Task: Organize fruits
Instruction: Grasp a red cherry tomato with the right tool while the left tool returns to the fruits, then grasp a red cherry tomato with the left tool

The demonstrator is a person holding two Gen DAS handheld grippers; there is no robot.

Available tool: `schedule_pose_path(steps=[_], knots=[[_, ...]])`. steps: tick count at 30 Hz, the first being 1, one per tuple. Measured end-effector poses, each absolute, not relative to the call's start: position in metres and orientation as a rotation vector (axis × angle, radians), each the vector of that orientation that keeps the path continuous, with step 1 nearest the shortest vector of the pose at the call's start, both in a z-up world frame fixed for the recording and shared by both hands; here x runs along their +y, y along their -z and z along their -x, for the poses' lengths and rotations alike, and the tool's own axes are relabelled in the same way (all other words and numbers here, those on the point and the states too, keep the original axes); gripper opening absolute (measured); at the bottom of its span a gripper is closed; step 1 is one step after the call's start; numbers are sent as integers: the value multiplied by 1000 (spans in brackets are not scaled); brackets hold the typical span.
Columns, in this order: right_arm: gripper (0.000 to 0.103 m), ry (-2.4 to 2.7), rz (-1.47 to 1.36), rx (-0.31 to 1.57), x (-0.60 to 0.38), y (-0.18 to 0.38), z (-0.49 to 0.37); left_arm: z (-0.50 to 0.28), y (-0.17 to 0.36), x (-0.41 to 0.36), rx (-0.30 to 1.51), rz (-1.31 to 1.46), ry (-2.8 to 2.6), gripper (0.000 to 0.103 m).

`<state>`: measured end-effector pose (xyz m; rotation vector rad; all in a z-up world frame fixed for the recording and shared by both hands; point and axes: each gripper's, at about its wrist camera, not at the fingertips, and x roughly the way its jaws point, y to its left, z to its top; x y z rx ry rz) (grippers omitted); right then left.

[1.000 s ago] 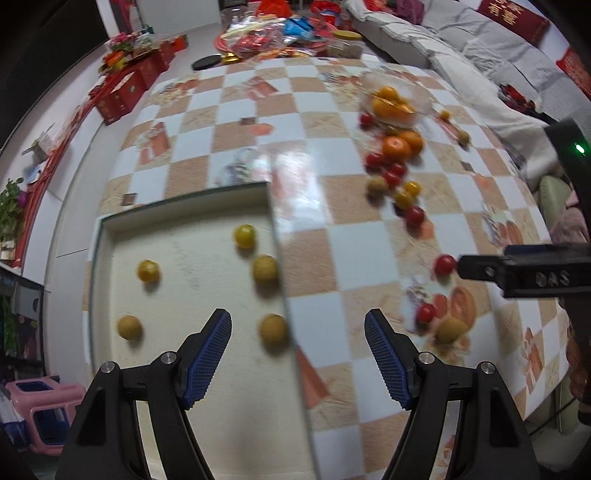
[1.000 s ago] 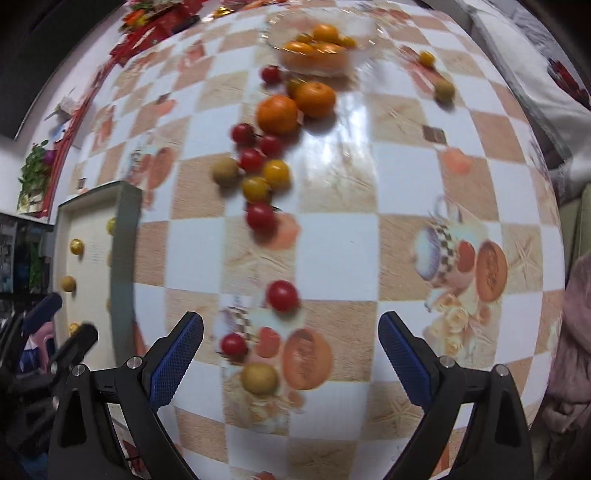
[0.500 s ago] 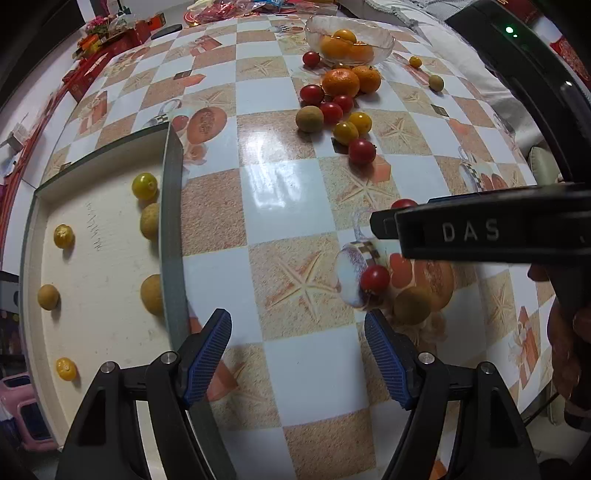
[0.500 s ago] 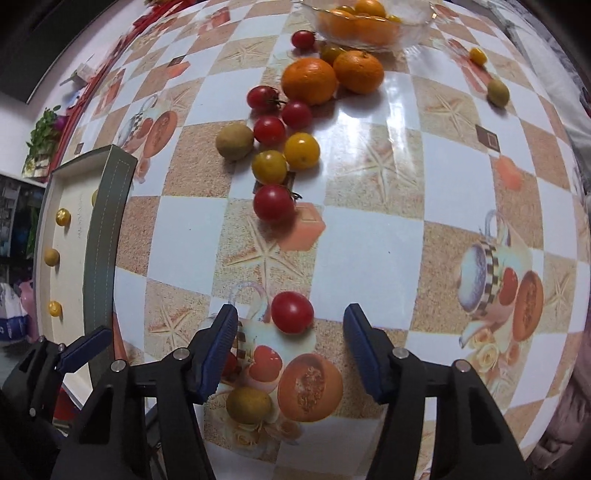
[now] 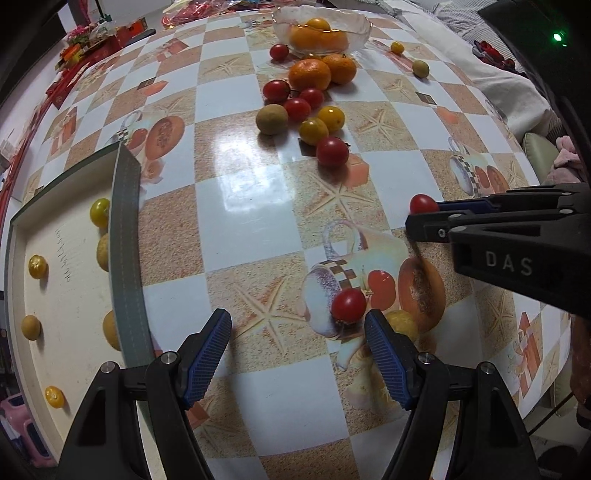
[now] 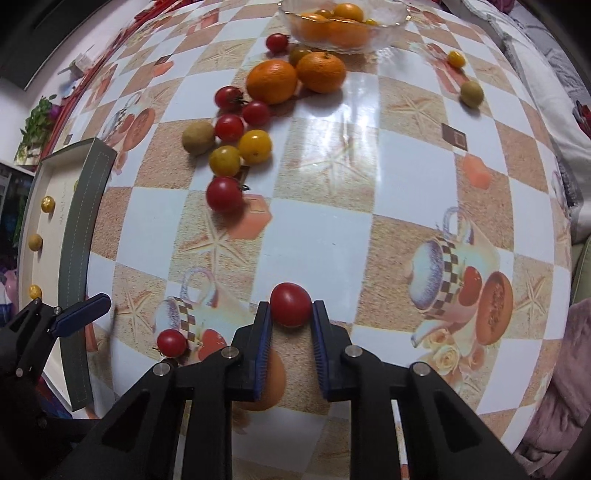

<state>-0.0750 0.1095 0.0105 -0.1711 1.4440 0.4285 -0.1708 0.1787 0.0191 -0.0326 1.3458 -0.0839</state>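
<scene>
Fruit litters the glossy checkered tablecloth (image 6: 332, 229), a sofa (image 5: 491, 74) alongside.

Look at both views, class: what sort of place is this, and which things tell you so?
Probably a home living room: a sofa beside the table, a patterned tablecloth, and a glass fruit bowl.

The counter (image 6: 325, 236) is checkered white and sandy tan, printed with starfish and teacups. Tomatoes (image 6: 224, 194) are red, some yellow; tangerines (image 6: 272, 81) orange. The tray (image 5: 127, 258) is cream with a grey-green rim. Hand-held gripper pads (image 5: 207, 356) are blue.
</scene>
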Motion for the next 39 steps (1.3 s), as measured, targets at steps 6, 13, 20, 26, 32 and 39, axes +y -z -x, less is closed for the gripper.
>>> schedule_pose_path(steps=[6,13,20,26,32,39], knots=[[23,-423,131,1447,88,-11,75,163,-11,167,1364,0,92,75],[23,-425,74,1458,61,-15,81,163,-15,156,1348,-43,103,30],[23,-401,31,1475,42,-19,91,160,-20,167,1361,96,130,24],[23,-401,9,1478,32,-26,106,167,-30,187,1356,147,119,24],[23,-409,9,1478,28,-34,116,176,-32,191,1353,139,107,24],[23,-385,-2,1485,24,-35,120,171,-37,180,1309,125,125,77]])
